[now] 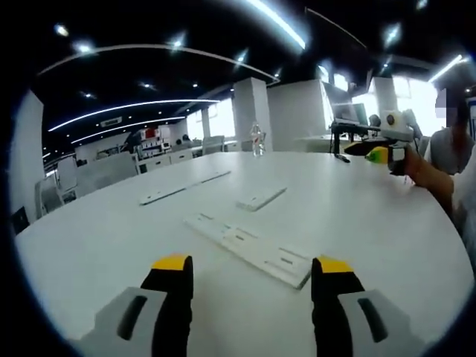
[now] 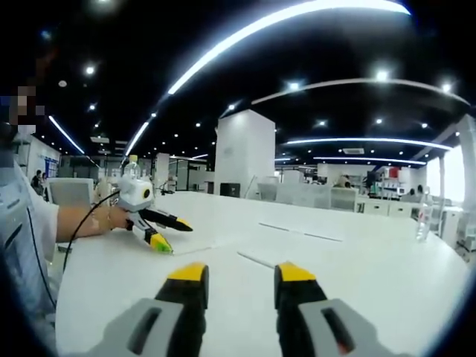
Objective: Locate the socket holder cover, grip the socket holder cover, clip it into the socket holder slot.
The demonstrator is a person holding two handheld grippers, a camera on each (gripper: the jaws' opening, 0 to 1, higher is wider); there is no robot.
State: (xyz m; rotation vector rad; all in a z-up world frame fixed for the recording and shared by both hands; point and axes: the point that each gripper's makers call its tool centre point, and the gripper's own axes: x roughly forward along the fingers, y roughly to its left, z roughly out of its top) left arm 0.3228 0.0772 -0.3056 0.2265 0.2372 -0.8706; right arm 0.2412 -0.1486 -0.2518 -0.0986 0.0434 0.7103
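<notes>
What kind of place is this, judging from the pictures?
Probably a large open-plan office or showroom. A big white table stands in front, desks and chairs sit farther back, and long curved light strips cross a dark ceiling beside a white pillar.

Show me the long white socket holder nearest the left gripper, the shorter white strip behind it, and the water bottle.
socket holder (image 1: 253, 249), left gripper view, middle of its top face.
shorter white strip (image 1: 261, 198), left gripper view, its centre.
water bottle (image 1: 257, 141), left gripper view, its body.

White socket holder cover (image 1: 261, 198) flat on table (image 1: 357, 201)
</notes>
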